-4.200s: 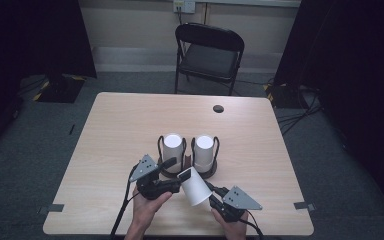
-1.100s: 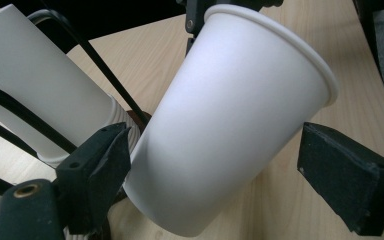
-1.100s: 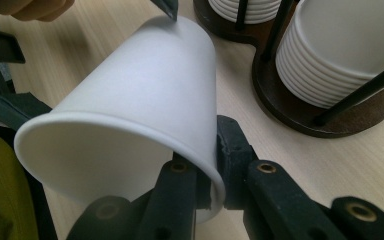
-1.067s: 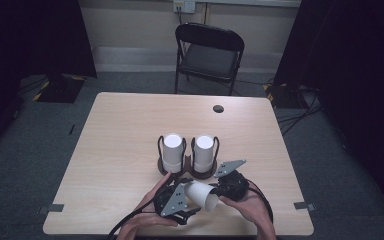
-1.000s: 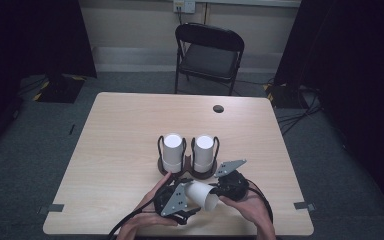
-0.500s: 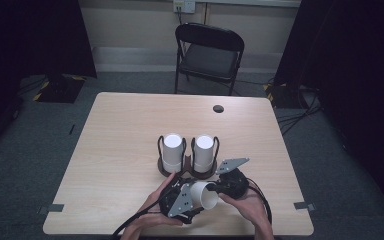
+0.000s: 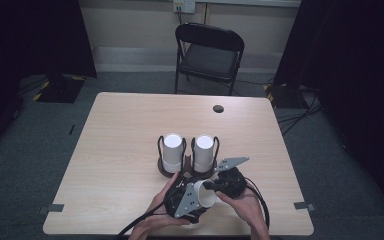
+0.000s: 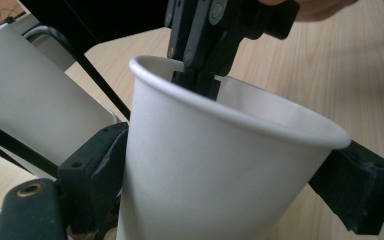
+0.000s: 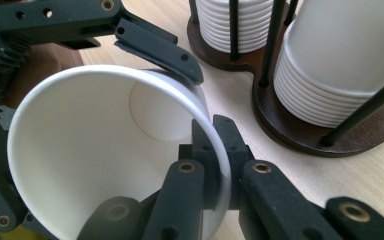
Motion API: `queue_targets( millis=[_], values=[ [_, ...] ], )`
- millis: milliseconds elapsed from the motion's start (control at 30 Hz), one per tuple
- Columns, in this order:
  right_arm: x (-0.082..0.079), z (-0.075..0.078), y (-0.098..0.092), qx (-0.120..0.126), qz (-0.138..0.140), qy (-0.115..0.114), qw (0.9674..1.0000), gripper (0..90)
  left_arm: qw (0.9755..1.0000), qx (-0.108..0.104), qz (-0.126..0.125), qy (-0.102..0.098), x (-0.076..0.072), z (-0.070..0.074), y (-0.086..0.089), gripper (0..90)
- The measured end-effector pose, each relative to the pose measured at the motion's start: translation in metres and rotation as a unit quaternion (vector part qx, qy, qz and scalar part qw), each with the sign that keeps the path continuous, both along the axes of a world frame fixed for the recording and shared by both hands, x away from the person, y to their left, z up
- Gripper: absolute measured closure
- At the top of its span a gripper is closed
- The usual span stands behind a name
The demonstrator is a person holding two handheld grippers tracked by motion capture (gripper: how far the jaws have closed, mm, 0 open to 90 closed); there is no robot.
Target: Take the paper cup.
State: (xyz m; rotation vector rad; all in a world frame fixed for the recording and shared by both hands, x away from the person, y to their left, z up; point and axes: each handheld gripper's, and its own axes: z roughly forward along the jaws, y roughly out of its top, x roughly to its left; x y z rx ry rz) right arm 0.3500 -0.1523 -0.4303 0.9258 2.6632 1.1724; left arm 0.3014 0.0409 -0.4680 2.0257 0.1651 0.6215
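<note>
A white paper cup (image 7: 206, 192) lies tilted near the table's front edge, its mouth turned right. My left gripper (image 7: 187, 200) is shut on the cup (image 8: 220, 165) around its body, with one black jaw on each side. One of its fingers (image 9: 155, 47) lies over the cup's top. My right gripper (image 7: 214, 185) is shut on the cup's rim (image 9: 214, 150), one finger inside the mouth and one outside. Just behind stands a dark wooden holder (image 7: 166, 171) with two stacks of white cups (image 7: 172, 150) (image 7: 204, 150).
A black folding chair (image 7: 209, 55) stands beyond the table's far edge. A small dark round disc (image 7: 218, 108) sits at the back right of the light wooden table (image 7: 120, 130). Black cables trail from both grippers over the front edge.
Since the oldest frame the left gripper has swung low to the front centre with the cup, and the right gripper has come up to its rim. Over the last second little has moved.
</note>
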Motion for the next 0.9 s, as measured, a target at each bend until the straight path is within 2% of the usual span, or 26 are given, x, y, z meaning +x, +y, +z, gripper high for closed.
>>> queue_targets(
  millis=[67, 200, 300, 433, 467, 567, 600, 667, 767, 900],
  values=[
    [0.0, 0.0, 0.0, 0.003, -0.004, 0.003, 1.0, 89.5, 1.0, 0.0, 0.0, -0.006, -0.001, 0.0, -0.002, 14.3],
    [0.0, -0.001, 0.004, -0.002, -0.001, 0.014, 0.9999, 89.4, 0.9996, 0.02, -0.003, -0.019, -0.002, 0.0, -0.004, 15.4],
    [0.001, -0.003, 0.005, -0.01, 0.0, 0.02, 0.9997, 89.2, 0.9998, 0.01, -0.003, -0.018, -0.004, -0.001, -0.005, 15.8],
    [0.002, -0.005, 0.008, -0.027, -0.001, 0.032, 0.9991, 88.1, 0.9992, 0.019, 0.0, -0.034, -0.005, 0.001, -0.008, 16.7],
    [0.002, -0.006, 0.009, -0.022, 0.003, 0.037, 0.9991, 88.0, 0.9992, 0.019, 0.0, -0.035, -0.005, 0.001, -0.008, 16.6],
    [0.0, -0.005, 0.011, -0.018, 0.001, 0.03, 0.9994, 88.4, 0.9993, 0.019, 0.003, -0.031, -0.005, -0.001, -0.008, 19.2],
    [-0.001, -0.004, 0.011, -0.02, -0.003, 0.029, 0.9994, 88.6, 0.9996, 0.007, 0.001, -0.028, -0.005, -0.002, -0.007, 19.6],
    [0.0, -0.004, 0.01, -0.011, -0.001, 0.032, 0.9994, 88.4, 0.9997, 0.007, 0.003, -0.024, -0.005, -0.001, -0.005, 20.1],
    [0.0, -0.005, 0.012, -0.012, -0.005, 0.035, 0.9993, 87.6, 0.9998, -0.003, 0.008, -0.017, -0.005, -0.002, -0.005, 20.8],
    [-0.001, -0.005, 0.012, -0.01, -0.018, 0.027, 0.9994, 84.4, 0.9998, -0.016, 0.013, -0.007, -0.002, 0.0, -0.002, 21.9]
  ],
)
